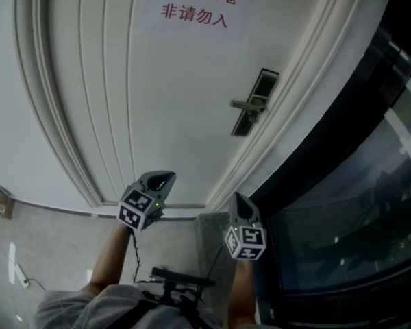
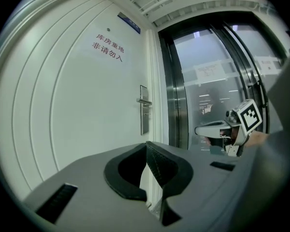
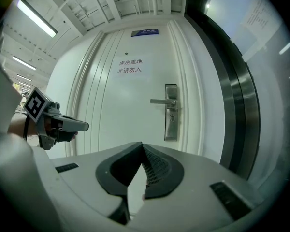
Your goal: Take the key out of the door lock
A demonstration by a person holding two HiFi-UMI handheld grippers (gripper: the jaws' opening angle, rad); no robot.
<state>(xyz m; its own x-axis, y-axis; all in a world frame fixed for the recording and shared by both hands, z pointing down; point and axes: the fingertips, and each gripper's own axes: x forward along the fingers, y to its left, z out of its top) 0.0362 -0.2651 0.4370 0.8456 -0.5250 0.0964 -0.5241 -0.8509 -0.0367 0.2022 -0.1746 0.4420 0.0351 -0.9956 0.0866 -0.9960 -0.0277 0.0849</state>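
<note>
The key is expected at the cylinder [image 3: 172, 118] on the lock plate [image 3: 171, 111] of the white door [image 3: 125, 129], just below the lever handle [image 3: 160, 101]. Only a small dark spot is shown there, and whether a key bow projects from it cannot be told at this range. Both grippers are held well short of the lock plate and lower than it. The left gripper [image 2: 146, 148] is offset to its left and the right gripper [image 3: 142, 148] is more nearly in line with it. The jaws of each are seen pressed together with nothing between them. The main risk is judged to lie in that closed state. If the plate is reached before the jaws are parted, the key would be struck by the tips rather than straddled, and it could be pushed deeper or bent. A second risk is posed by the lever handle just above the cylinder: a high approach could catch it, so that the handle is depressed or the jaws are deflected off the key. Because the target is so small, a slightly off-centre closure could pinch only an edge of the bow, and the key could slip free and drop below the plate. If the key is drawn while turned away from its removal position, it would be expected to bind. The dark-framed glass partition [image 3: 239, 105] to the right of the lock plate leaves little room for a sideways approach from that side.
</note>
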